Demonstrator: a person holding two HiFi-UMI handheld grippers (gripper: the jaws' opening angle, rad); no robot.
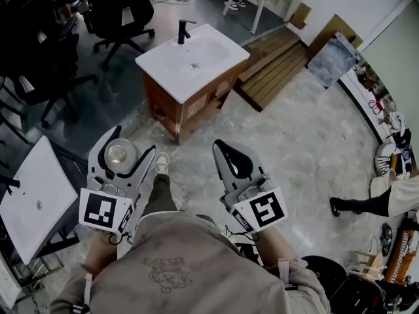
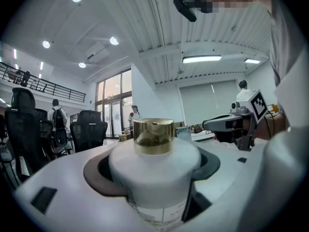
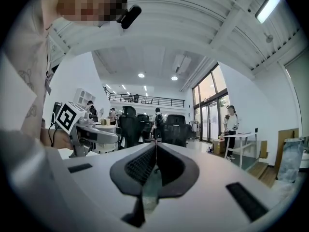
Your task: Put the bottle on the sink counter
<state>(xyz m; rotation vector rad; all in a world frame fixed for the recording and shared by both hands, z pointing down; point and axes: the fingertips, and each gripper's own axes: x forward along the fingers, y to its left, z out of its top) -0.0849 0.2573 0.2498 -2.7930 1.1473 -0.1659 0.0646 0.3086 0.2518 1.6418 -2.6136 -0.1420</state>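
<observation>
A white bottle [image 2: 154,170] with a gold cap [image 2: 153,135] stands upright between the jaws of my left gripper [image 1: 122,154], which is shut on it; from above the bottle [image 1: 120,154] shows as a round top inside the jaws. My right gripper [image 1: 230,163] is held beside it at the same height, shut and empty, its dark ribbed pads [image 3: 145,166] pressed together. The sink counter [image 1: 222,59], a white basin top with a black faucet [image 1: 183,30] on a brown cabinet, stands ahead on the floor, well apart from both grippers.
A second white basin top [image 1: 34,198] lies at the lower left. Black office chairs [image 1: 112,13] stand at the back left. A wooden pallet [image 1: 275,63] lies right of the sink cabinet. A person's leg [image 1: 363,205] shows at the right edge.
</observation>
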